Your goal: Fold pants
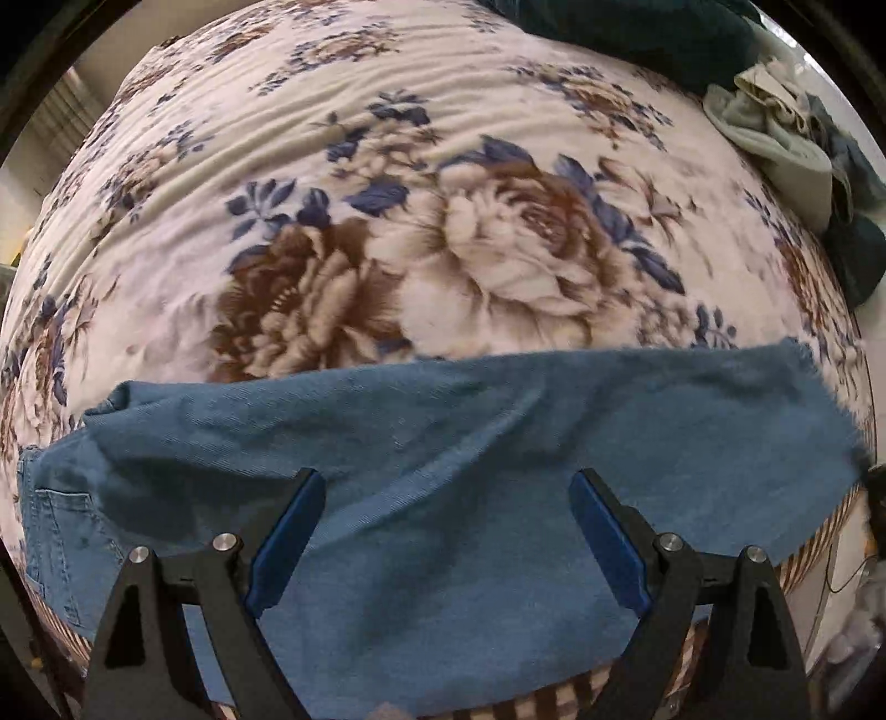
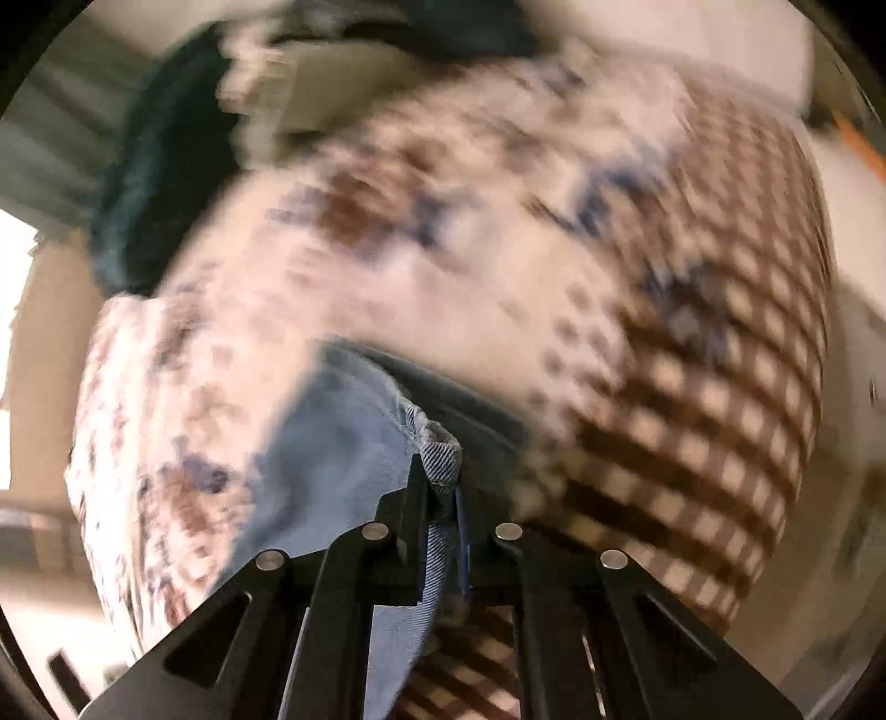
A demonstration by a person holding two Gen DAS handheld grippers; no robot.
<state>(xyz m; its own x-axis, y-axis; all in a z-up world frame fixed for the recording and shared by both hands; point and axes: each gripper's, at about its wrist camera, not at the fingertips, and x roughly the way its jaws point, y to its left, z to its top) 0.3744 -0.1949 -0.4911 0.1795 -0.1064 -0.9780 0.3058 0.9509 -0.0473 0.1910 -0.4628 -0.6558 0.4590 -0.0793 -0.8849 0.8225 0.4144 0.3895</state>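
Blue denim pants (image 1: 443, 443) lie across the near edge of a bed, a back pocket at the left and a frayed leg hem at the right. My left gripper (image 1: 446, 487) is open just above the middle of the denim, holding nothing. In the blurred right wrist view, my right gripper (image 2: 440, 476) is shut on a bunched edge of the pants (image 2: 343, 443), lifted over the bed.
The bed carries a floral blanket (image 1: 443, 194) with a brown checked border (image 2: 692, 443). A pile of other clothes (image 1: 786, 133) and a dark green cloth (image 1: 637, 33) lie at the far right corner.
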